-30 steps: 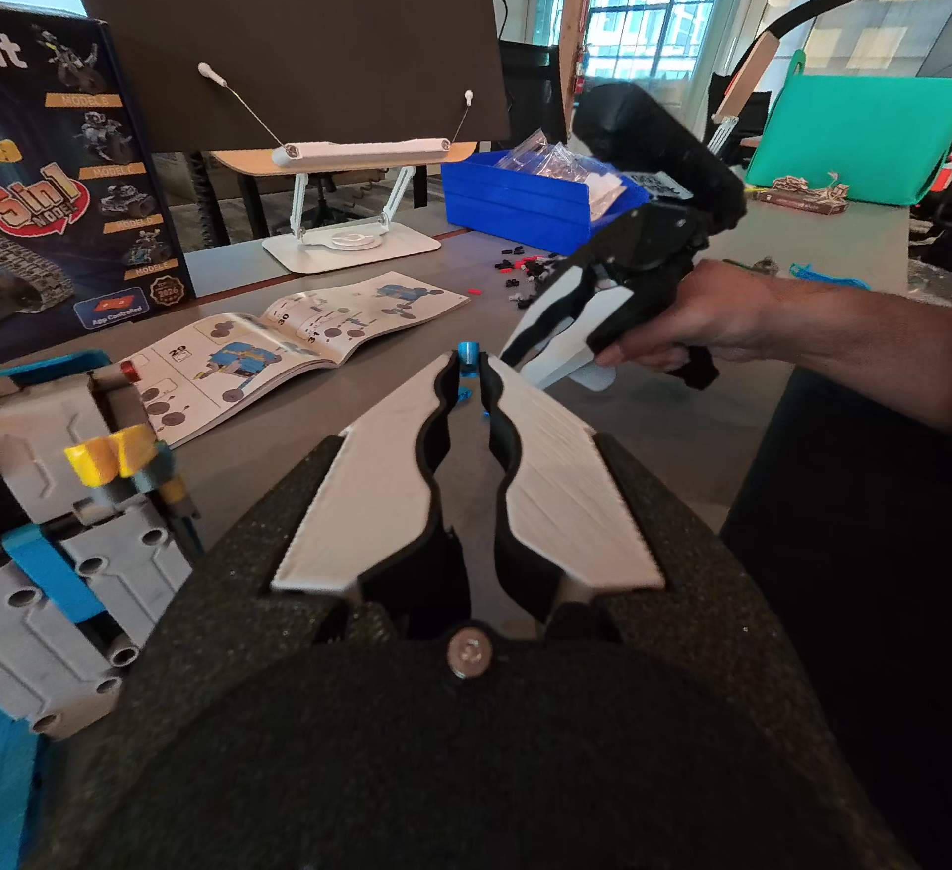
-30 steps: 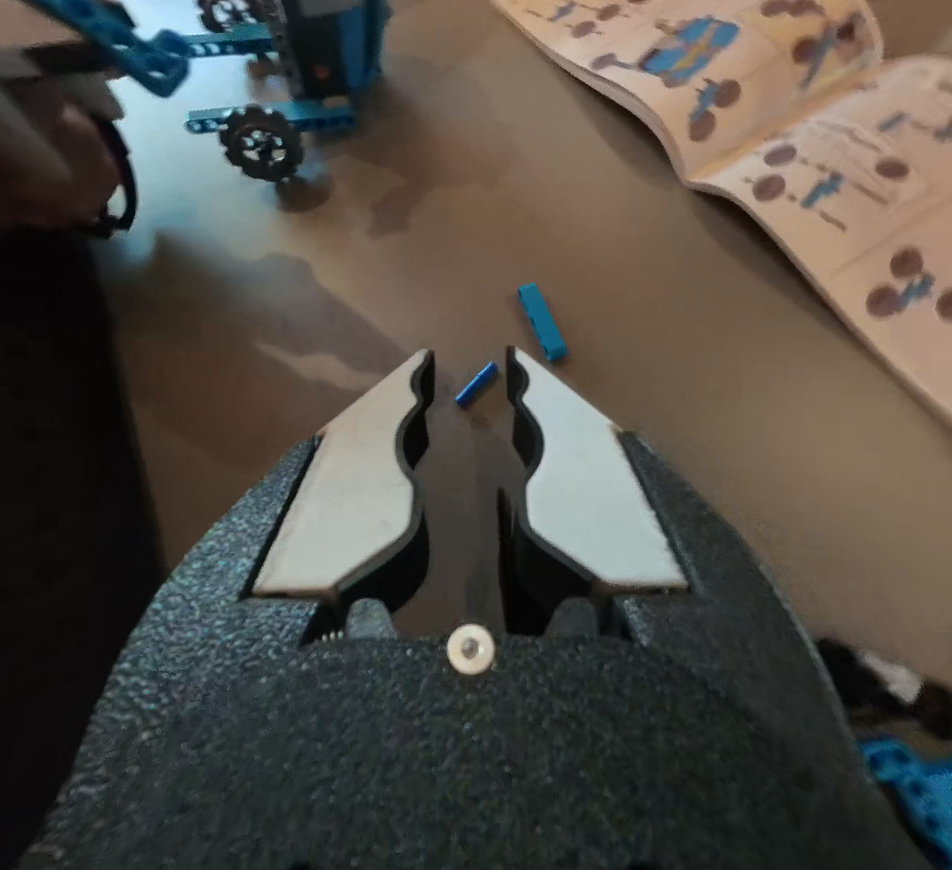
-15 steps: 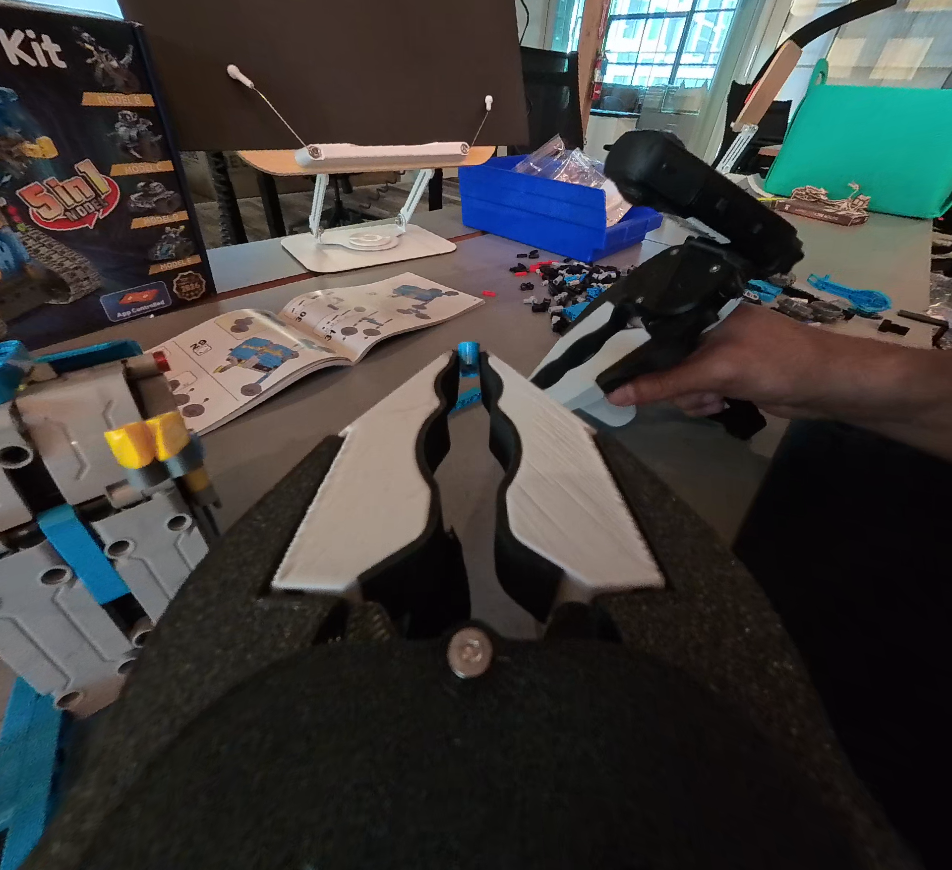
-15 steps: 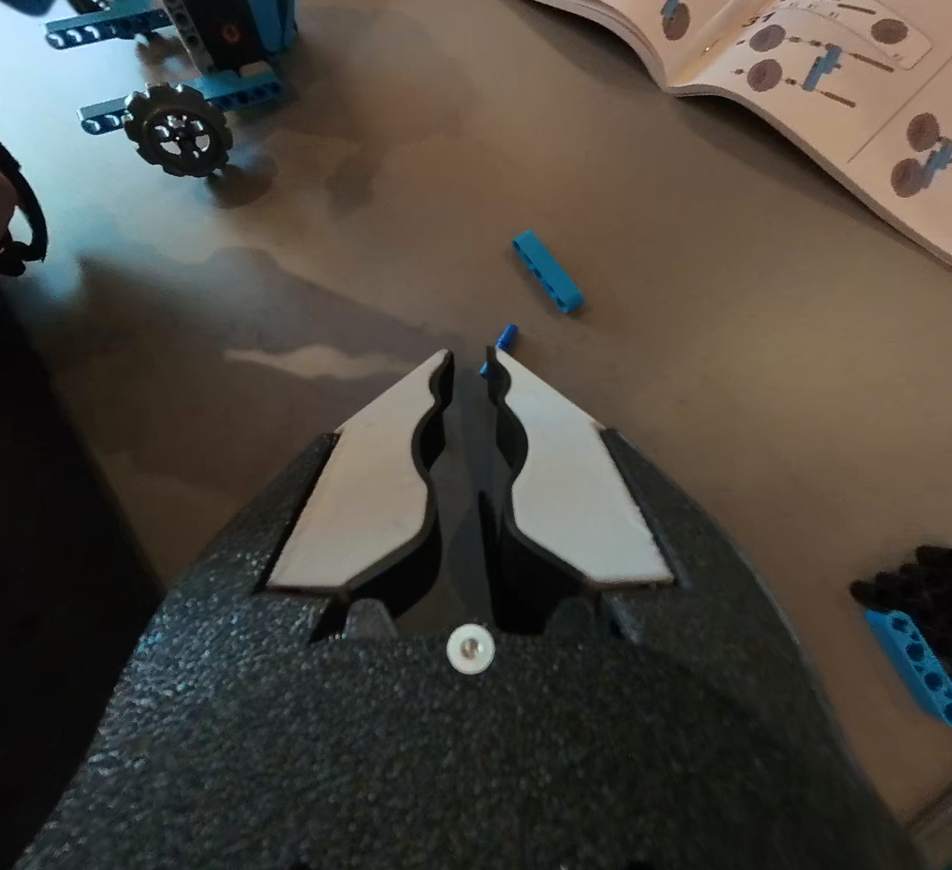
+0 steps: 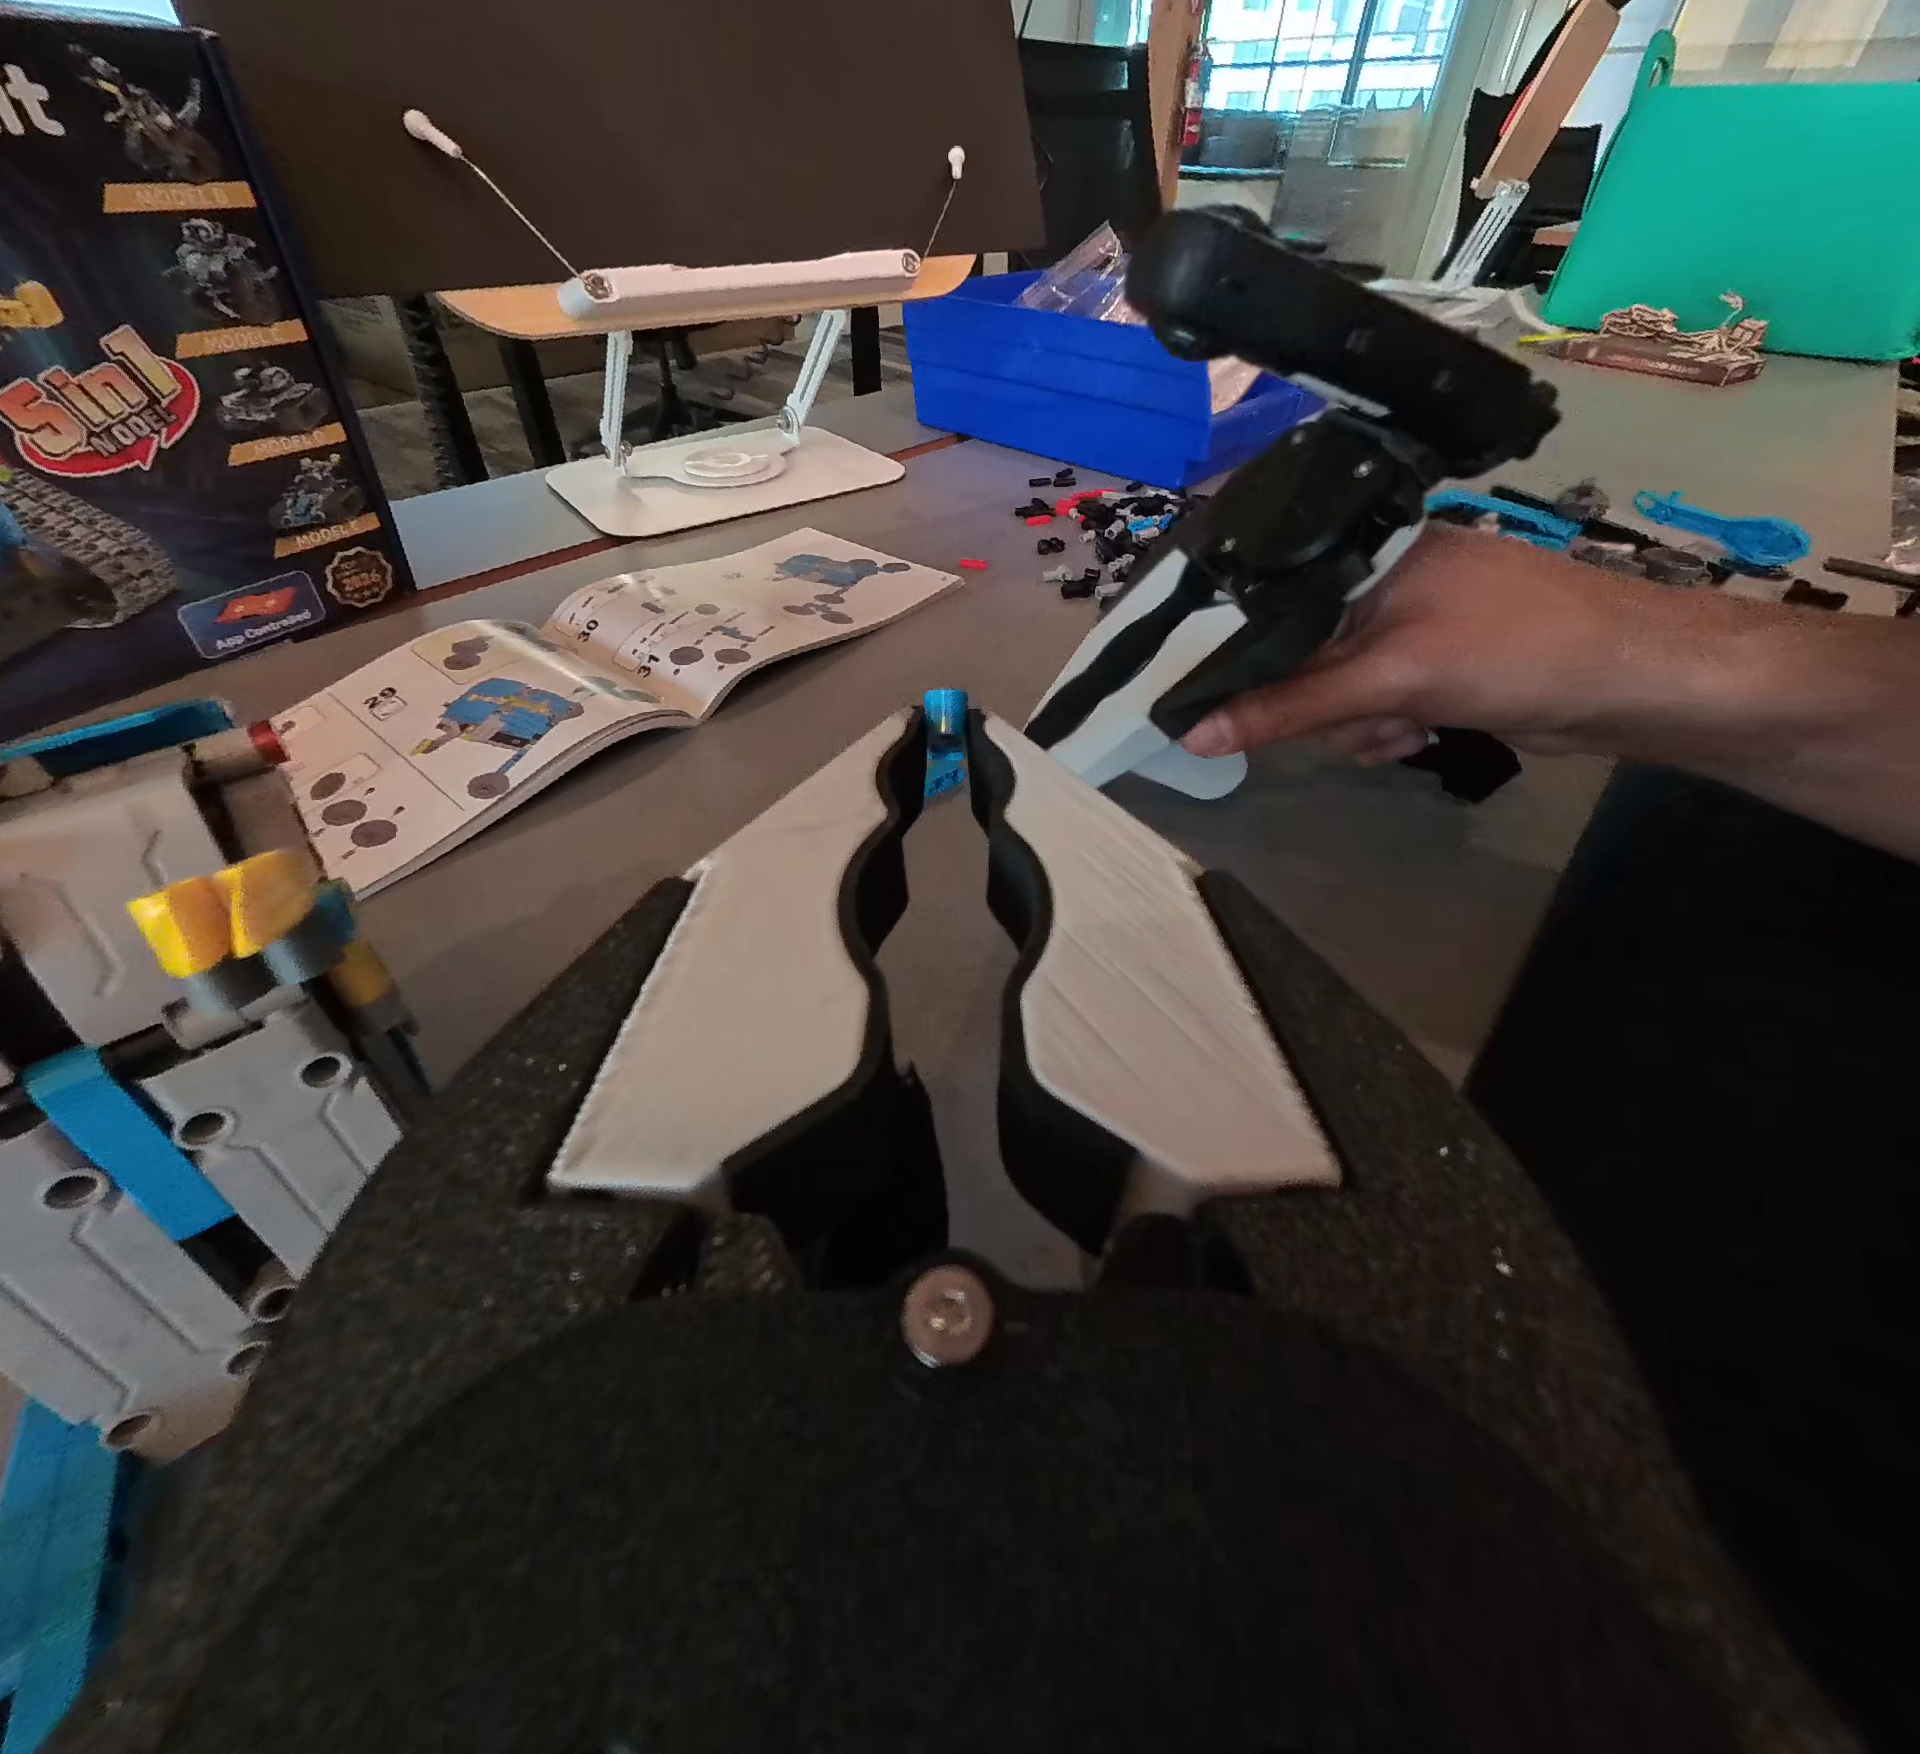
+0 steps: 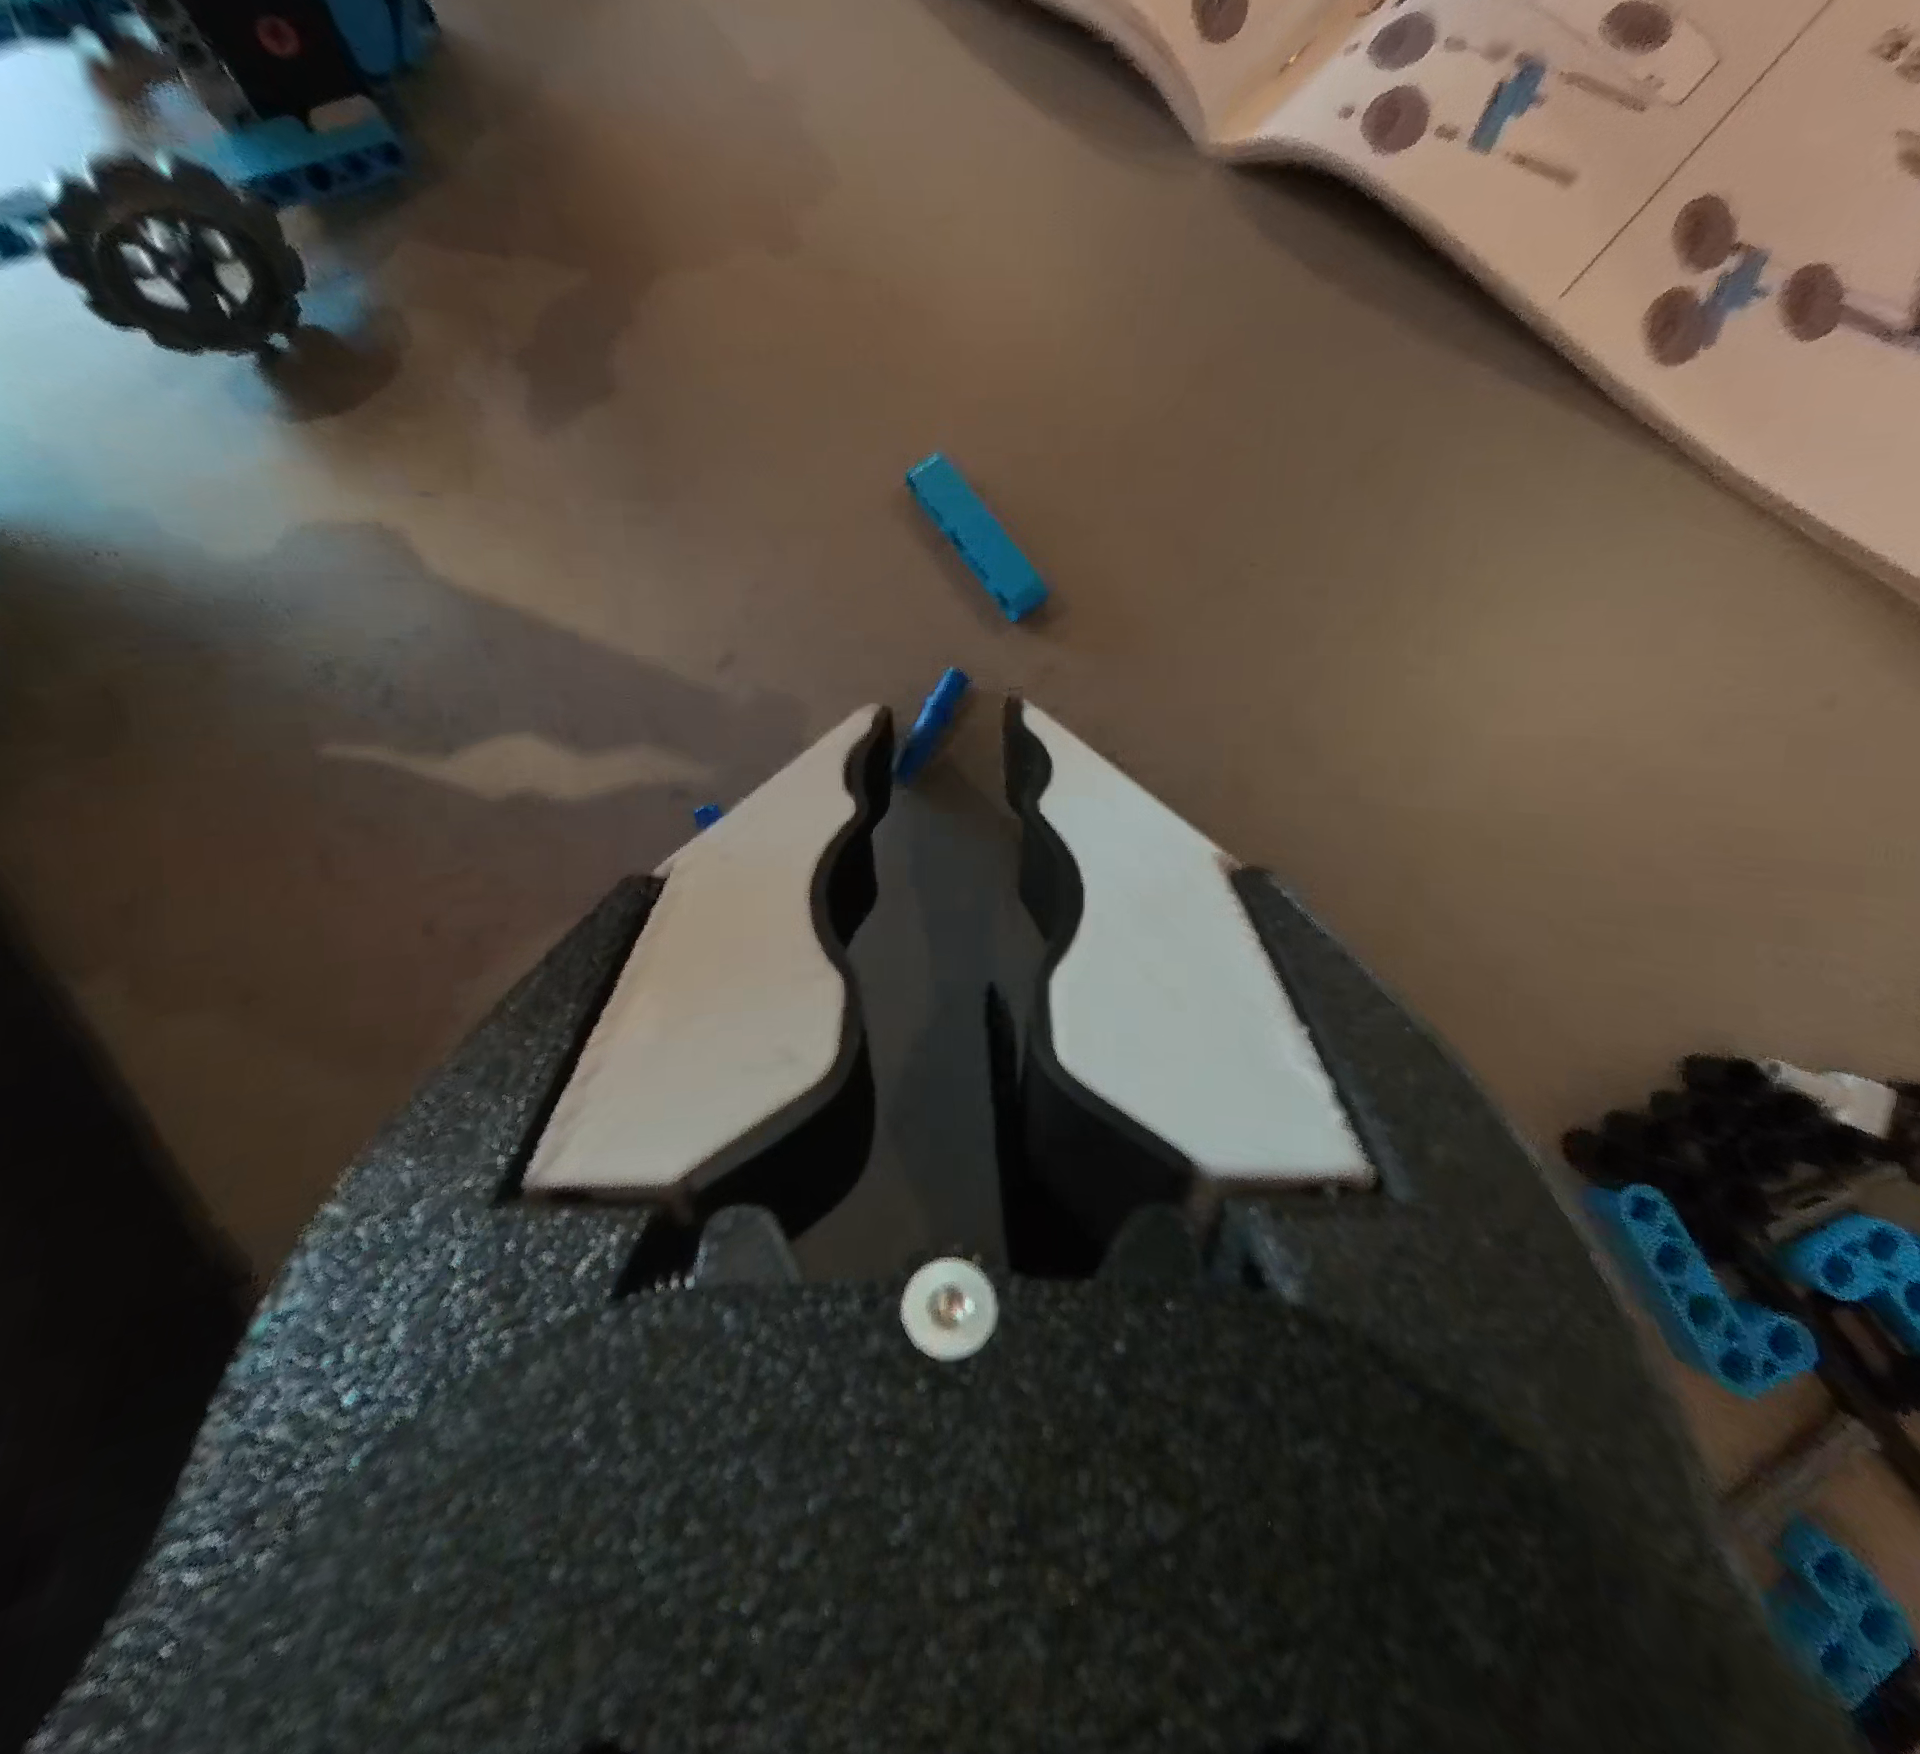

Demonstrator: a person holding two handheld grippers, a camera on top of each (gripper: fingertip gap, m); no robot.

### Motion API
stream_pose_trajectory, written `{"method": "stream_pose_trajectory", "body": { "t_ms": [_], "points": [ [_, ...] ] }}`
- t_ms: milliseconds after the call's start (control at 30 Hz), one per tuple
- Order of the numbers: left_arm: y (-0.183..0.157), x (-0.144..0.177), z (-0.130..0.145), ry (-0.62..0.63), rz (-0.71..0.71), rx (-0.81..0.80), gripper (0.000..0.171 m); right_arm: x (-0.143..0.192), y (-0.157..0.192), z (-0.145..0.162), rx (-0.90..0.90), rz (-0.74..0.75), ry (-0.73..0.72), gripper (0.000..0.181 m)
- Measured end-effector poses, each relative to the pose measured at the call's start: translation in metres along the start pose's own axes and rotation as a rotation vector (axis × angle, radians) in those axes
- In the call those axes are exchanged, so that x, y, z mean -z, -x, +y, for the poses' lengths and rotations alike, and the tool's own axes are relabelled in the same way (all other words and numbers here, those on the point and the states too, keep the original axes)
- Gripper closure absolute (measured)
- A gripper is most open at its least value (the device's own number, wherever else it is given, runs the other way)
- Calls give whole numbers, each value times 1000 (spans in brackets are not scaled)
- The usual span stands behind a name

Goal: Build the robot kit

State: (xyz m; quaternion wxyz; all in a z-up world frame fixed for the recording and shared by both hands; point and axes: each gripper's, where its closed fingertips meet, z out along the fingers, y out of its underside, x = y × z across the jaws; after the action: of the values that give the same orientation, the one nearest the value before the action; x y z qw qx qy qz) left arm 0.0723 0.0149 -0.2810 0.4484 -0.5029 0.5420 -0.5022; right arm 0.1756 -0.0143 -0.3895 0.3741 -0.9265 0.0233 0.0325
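Note:
My left gripper (image 5: 945, 725) is shut on a small blue peg (image 5: 943, 740), held upright at its fingertips above the grey table (image 5: 1299, 883). My right gripper (image 6: 948, 715) is low over the table with its jaws a narrow gap apart. A small blue pin (image 6: 932, 719) stands tilted between its tips, against the left finger, with a gap on the right side. A blue beam (image 6: 975, 538) lies just beyond. In the left wrist view the right gripper (image 5: 1081, 754), held by a hand (image 5: 1455, 655), points down at the table right of my left tips.
An open instruction booklet (image 6: 1558, 94) lies ahead, also in the left wrist view (image 5: 582, 665). A wheeled blue model (image 6: 177, 250) stands at left. A grey and blue model (image 5: 156, 1133), a kit box (image 5: 156, 354), a blue bin (image 5: 1070, 395) and loose parts (image 5: 1112, 530) surround the area. About 15 centimeters separates my left fingertips from my right.
My right gripper moved forward and down onto the blue pin. Its jaws narrowed, then parted slightly, and the pin now stands between the tips. My left gripper kept hold of its blue peg.

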Motion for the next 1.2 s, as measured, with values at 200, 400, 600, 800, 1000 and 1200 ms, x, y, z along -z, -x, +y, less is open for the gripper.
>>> {"method": "stream_pose_trajectory", "body": {
  "t_ms": [200,400,600,800,1000,1200],
  "points": [
    [-5,0,0,5,0,-43,165,-3,7,2,121,19,112,166],
    [-3,-4,9,62,-34,-82,165,-4,17,-2,180,-40,174,178],
    [5,-3,14,90,-73,-58,165,60,105,-79,-73,-689,-473,178],
    [0,2,5,45,-74,-83,165,55,127,-76,-16,-665,-514,177],
    [-2,1,11,78,-74,-109,165,45,131,-69,18,-627,-470,177],
    [-9,-4,24,167,-95,-273,165,33,128,-55,144,-535,-392,177]
  ]
}}
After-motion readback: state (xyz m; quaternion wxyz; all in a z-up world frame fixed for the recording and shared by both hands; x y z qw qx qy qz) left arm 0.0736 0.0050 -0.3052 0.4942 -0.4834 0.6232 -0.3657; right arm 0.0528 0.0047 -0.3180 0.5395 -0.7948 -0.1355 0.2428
